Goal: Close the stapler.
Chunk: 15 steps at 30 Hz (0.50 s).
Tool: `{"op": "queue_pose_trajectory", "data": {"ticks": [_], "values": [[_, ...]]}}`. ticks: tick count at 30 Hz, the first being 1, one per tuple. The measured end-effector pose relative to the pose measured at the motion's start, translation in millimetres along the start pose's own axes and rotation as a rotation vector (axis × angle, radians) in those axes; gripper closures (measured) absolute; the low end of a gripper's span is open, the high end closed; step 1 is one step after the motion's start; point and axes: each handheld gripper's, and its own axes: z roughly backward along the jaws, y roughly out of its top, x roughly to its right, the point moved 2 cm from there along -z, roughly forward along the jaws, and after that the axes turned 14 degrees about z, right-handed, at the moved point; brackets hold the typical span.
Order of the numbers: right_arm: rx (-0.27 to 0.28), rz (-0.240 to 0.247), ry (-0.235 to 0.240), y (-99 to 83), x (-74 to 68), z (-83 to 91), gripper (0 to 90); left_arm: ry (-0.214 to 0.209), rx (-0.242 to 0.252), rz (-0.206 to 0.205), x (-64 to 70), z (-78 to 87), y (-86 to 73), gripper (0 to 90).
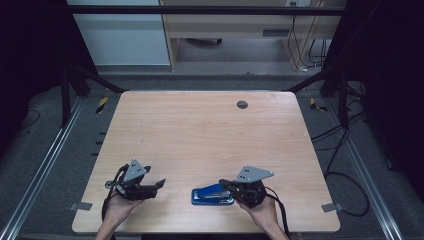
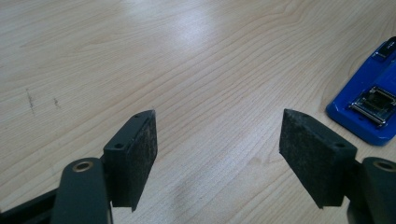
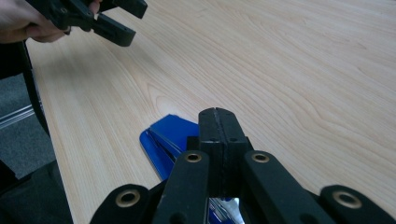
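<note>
1. At the left, the left gripper point(image 1: 161, 183) is hovering low over the near part of the table point(image 1: 200, 130), held in the person's left hand point(image 1: 117, 205). Its jaws are standing wide apart with only bare wood between them.
2. In the middle, just right of it, the blue stapler point(image 1: 212, 195) is lying flat near the table's front edge, its metal parts showing in the left gripper view point(image 2: 373, 100).
3. At the right, the right gripper point(image 1: 231, 186) is sitting right at the stapler's right end, jaws pressed together. Whether they are pinching any part of it, I cannot tell from here.
4. I'm guessing the stapler is stiff, fairly dense for its size, with smooth plastic that could slip. Clamping across its narrow sides, near the middle, looks the safest hold; the hinged top may swing open if lifted alone.
</note>
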Motion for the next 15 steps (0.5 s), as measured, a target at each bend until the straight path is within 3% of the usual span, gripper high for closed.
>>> {"op": "queue_pose_trajectory", "data": {"ticks": [9, 15], "values": [[-0.044, -0.016, 0.011, -18.2, 4.7, -0.1, 90.0, -0.002, -0.003, -0.003, 0.6, -0.2, -0.1, 27.4], [-0.043, -0.031, 0.018, -22.2, 6.5, 0.1, 90.0, -0.002, -0.003, -0.002, 0.4, -0.1, -0.3, 27.4]]}}
